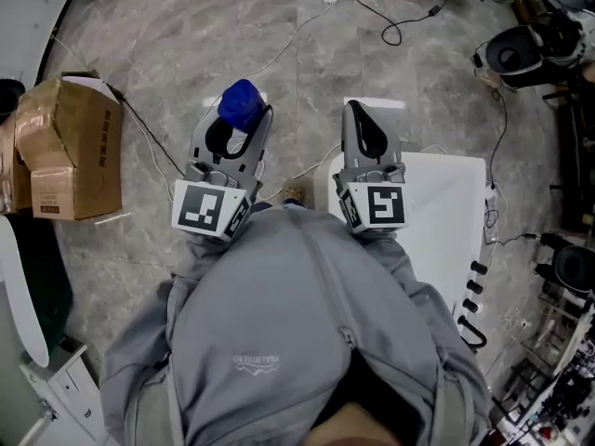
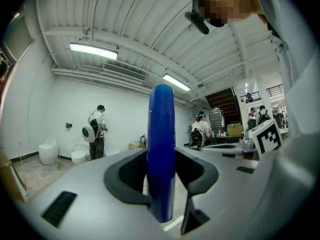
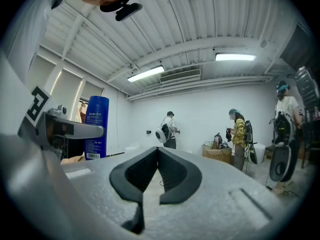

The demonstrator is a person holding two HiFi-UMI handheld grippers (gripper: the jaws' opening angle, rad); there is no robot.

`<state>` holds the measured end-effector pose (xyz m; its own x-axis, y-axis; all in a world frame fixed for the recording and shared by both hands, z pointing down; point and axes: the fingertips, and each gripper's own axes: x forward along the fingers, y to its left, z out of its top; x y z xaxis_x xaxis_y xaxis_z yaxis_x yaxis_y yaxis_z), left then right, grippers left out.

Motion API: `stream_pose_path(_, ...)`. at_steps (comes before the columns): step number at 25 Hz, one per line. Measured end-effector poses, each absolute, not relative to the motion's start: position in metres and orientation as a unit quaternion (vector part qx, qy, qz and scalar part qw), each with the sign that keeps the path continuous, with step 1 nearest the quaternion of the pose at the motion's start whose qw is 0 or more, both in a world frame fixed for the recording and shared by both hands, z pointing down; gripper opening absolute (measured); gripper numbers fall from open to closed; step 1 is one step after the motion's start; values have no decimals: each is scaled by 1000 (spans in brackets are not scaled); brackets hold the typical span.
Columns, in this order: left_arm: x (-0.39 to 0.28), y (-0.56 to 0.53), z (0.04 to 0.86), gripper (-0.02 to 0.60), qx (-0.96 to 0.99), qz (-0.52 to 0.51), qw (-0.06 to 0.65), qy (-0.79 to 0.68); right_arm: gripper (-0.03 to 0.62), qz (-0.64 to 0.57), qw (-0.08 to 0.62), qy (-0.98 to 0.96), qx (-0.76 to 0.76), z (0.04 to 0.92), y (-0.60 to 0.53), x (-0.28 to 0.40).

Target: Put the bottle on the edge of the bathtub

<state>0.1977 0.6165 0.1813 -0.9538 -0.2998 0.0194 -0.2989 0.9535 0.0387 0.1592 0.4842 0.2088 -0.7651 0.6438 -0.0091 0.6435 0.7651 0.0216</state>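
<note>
A tall blue bottle stands upright between the jaws of my left gripper, which is shut on it and held level in front of the person's body. In the left gripper view the bottle fills the middle, with the dark pads pressed against its lower part. My right gripper is level beside it on the right, its jaws shut with nothing between them. From the right gripper view the bottle shows at the left with its white label.
Marble-pattern floor lies below. A cardboard box stands at the left, a white flat panel at the right, and cables run across the far floor. Toilets and people stand by the far wall.
</note>
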Motion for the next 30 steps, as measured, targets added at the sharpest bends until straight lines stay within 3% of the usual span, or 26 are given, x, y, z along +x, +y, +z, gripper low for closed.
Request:
stream_pose_path(18, 102, 602, 190, 156, 188, -23, 23, -982, 3, 3, -11, 958, 286, 225, 447, 82)
stream_pose_path(30, -15, 610, 211, 156, 251, -26, 27, -967, 3, 18, -21, 976, 217, 244, 449, -13)
